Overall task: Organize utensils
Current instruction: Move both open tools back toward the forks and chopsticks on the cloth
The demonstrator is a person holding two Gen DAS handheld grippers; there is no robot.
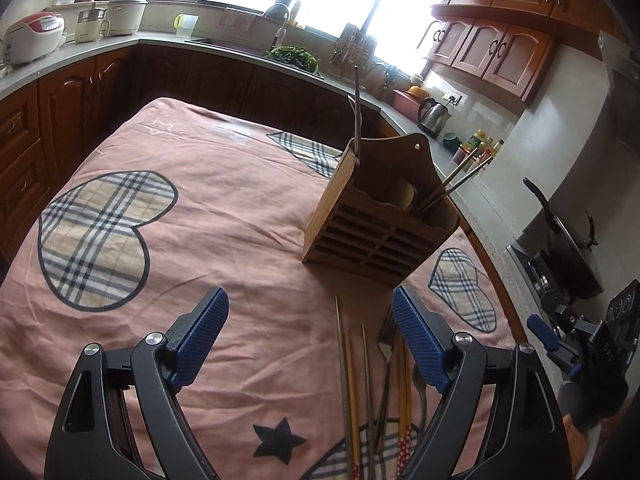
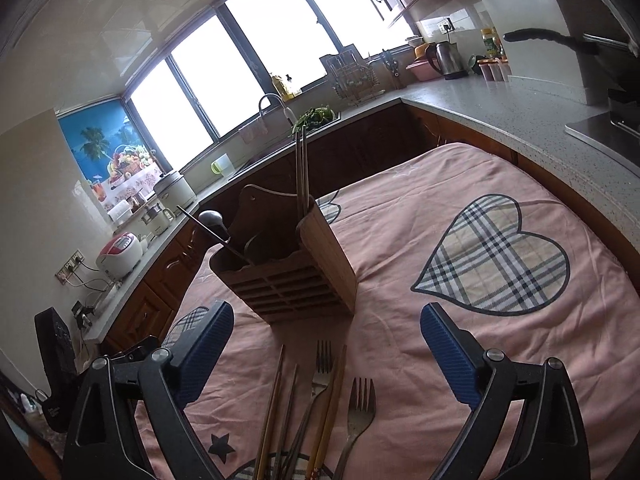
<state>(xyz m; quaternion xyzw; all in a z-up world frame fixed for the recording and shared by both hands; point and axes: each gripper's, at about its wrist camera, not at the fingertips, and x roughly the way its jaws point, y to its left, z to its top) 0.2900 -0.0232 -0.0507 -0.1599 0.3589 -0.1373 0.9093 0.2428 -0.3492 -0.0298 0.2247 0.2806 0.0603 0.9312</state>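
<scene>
Two hand-held grippers (left (image 1: 310, 344), right (image 2: 326, 352)) wide open, empty, above loose utensils (image 2: 316, 412).

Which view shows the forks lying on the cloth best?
The right wrist view: two forks lie with tines plainly visible among the chopsticks. The left wrist view shows only one fork, partly hidden behind the left gripper's finger.

open right gripper (image 2: 326, 350), forks (image 2: 362, 404), chopsticks (image 2: 276, 396), wooden holder (image 2: 296, 280)
</scene>
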